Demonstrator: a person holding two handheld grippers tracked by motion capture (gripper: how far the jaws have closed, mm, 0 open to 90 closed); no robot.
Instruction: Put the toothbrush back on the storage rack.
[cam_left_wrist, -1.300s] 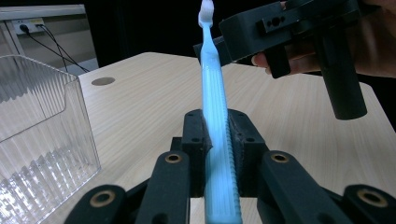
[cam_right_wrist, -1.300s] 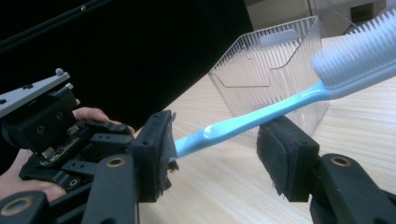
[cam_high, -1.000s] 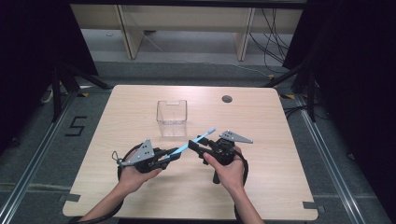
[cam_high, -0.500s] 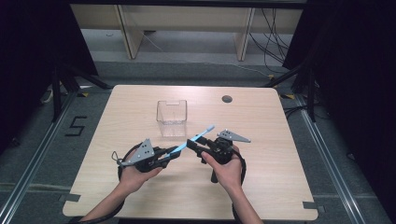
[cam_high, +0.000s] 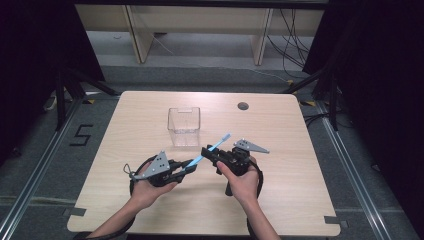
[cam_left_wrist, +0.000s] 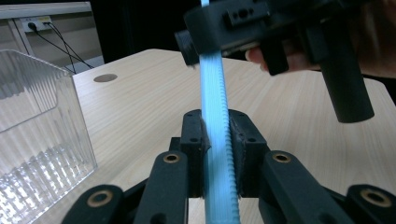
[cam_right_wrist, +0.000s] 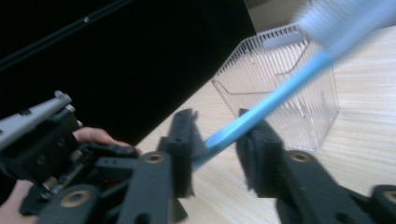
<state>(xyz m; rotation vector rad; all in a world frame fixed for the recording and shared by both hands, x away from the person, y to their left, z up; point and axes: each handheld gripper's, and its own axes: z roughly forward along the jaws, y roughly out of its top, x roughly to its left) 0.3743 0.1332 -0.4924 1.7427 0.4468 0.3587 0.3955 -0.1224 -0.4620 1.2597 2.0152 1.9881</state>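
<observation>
Firmly left gripper (cam_left_wrist: 215, 154) clamps blue toothbrush (cam_high: 212, 149), right gripper (cam_right_wrist: 219, 154) parted around it.

Blue toothbrush (cam_high: 210, 149) clamped handle-end in left gripper (cam_high: 189, 168), bristle end angled up through right gripper's (cam_high: 209, 153) parted jaws.

Clear box (cam_high: 184, 126) just beyond claws; table (cam_high: 300, 150) bare elsewhere.

We see the clear box (cam_high: 184, 127) standing on the table (cam_high: 300, 130). Nearer the person than the box, the toothbrush (cam_high: 210, 149) spans between the left gripper (cam_high: 186, 169) and the right gripper (cam_high: 207, 152), right of it.
</observation>
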